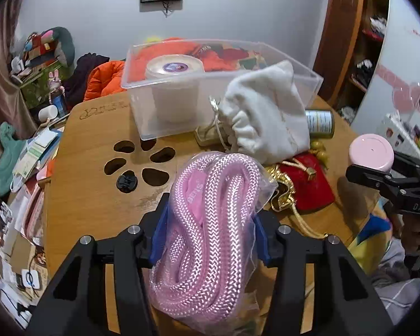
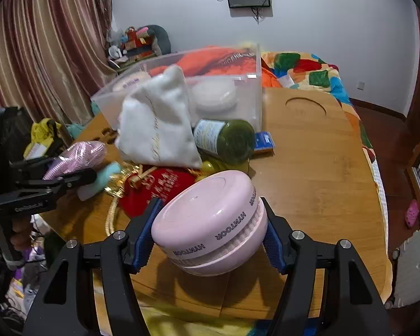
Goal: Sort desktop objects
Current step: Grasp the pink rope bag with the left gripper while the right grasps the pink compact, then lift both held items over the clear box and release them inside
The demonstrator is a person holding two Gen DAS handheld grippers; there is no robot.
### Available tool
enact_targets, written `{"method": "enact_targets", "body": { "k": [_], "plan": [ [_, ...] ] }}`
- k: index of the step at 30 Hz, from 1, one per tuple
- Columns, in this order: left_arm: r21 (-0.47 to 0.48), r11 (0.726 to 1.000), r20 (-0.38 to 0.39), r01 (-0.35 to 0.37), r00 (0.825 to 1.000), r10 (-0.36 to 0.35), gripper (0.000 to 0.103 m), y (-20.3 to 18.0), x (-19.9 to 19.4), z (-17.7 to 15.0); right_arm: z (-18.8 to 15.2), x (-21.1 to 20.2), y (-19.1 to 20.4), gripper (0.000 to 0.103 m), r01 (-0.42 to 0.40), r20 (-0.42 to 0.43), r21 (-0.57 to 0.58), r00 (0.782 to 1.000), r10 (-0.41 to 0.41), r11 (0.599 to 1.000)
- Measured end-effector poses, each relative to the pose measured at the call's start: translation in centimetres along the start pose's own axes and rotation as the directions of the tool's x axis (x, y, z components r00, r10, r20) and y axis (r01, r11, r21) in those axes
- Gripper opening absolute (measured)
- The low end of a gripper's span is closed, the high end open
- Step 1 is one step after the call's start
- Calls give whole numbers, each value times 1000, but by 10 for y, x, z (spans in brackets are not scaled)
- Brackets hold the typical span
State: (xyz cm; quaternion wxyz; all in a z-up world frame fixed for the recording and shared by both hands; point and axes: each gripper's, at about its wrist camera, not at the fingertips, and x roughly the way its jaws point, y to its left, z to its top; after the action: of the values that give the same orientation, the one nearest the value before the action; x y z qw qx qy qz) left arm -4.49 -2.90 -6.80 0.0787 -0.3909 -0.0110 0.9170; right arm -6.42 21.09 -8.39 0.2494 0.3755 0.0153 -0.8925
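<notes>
Step in hand, as judged: carry both items to clear bin (image 1: 294,64) at far side of table (image 1: 84,145); lift clear of white pouch (image 1: 266,112) in path, release low inside.
Left gripper (image 1: 210,224) — half-closed on bagged pink rope (image 1: 210,210), pads pressing bag sides, near table edge.
Right gripper (image 2: 210,232) — spread wide, clamped on pink round case (image 2: 210,224), tilted, just above table.

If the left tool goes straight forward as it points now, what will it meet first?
Most likely the white drawstring pouch, which lies ahead of the bagged pink rope that the left tool holds. The clear plastic box stands just behind the pouch. Depth is hard to judge here.
</notes>
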Motion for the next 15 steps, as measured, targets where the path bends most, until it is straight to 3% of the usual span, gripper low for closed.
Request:
{"method": "enact_targets", "body": {
  "k": [15],
  "plan": [
    [-83, 997, 116, -9, 993, 19, 49, 10, -33, 21, 25, -25, 8, 62, -21, 65, -31, 998, 23, 999]
  ]
}}
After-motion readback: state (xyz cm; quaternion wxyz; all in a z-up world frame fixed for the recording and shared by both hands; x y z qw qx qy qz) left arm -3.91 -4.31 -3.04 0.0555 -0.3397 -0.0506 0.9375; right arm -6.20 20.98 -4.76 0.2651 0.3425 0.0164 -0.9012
